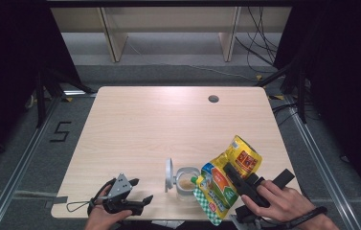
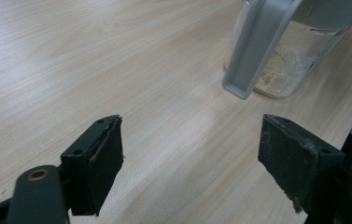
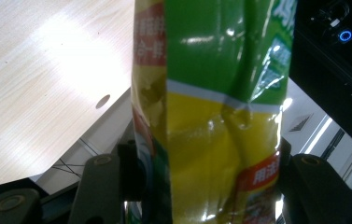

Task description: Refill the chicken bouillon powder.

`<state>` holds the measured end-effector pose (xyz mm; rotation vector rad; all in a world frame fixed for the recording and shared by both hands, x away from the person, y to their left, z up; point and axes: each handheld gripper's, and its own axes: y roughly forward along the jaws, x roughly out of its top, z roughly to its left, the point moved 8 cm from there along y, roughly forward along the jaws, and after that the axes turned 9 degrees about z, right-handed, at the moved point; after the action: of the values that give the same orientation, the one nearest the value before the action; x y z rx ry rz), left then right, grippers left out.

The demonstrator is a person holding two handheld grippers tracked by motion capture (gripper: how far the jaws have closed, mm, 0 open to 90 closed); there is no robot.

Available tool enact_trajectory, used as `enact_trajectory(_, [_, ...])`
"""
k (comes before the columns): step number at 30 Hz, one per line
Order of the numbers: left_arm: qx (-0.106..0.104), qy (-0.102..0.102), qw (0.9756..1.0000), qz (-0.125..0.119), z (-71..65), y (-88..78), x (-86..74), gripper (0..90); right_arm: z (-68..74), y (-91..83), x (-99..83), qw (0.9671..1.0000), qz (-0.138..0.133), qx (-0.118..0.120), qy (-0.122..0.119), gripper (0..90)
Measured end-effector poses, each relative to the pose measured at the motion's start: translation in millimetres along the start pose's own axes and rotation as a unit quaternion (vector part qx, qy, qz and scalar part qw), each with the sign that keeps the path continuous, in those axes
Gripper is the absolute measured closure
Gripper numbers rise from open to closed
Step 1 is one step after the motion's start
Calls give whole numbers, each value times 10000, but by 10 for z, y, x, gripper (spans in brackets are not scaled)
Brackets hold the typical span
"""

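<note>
Pouch [image 1: 226,179] and jar [image 1: 186,182] are what we have in hand at the near edge of the table [image 1: 168,124]. Our right tool [image 1: 235,178] has its jaws closed across the width of the colourful pouch, pads pressing on both side edges, and holds it tilted with its lower end over the mouth of the clear jar. In the right gripper view the pouch [image 3: 215,116] rises between the jaws, its foil creased and dented just above the grip. Our left tool [image 1: 137,197] rests low at the table's front, left of the jar, jaws wide apart and empty; in the left gripper view the jar [image 2: 295,51] stands just ahead, with its flip lid [image 2: 257,46] hanging open on the near side.

We judge the pouch soft and glossy, so likely slippery: it buckles where squeezed, and the contents will shift as it tips. A hold across the middle, as now, seems sound (too hard a squeeze may push powder out in a rush). The jar looks rigid and light, holding just a shallow layer of pale powder, so a nudge could slide or tip it. We would steady it by the body with the left tool, clear of the lid.
</note>
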<state>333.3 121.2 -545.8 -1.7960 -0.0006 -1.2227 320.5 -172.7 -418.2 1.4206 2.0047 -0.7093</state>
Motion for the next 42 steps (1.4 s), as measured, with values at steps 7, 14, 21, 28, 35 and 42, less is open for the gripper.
enact_trajectory(7, [1, -127, 9999, -5, -6, 3, -4, 214, -1, -6, -13, 10000, 26, 26, 80, 519])
enact_trajectory(14, [3, -6, 10000, -1, 1, 1, 0, 214, -3, -12, -13, 10000, 22, 8, 25, 522])
enact_trajectory(21, [-14, -16, 10000, -22, -4, 0, 5, 214, -22, -20, -9, 10000, -21, -38, -74, 524])
enact_trajectory(28, [17, -32, 10000, -35, -2, 8, 7, 214, -10, -24, -16, 9999, -39, -23, 90, 525])
enact_trajectory(35, [-34, -145, 9999, -22, -15, 4, -1, 214, -8, -23, -17, 9999, -46, -22, 146, 526])
enact_trajectory(42, [-6, -1, 10000, -24, -2, -1, 5, 214, -9, -25, -6, 9999, -57, -34, 151, 529])
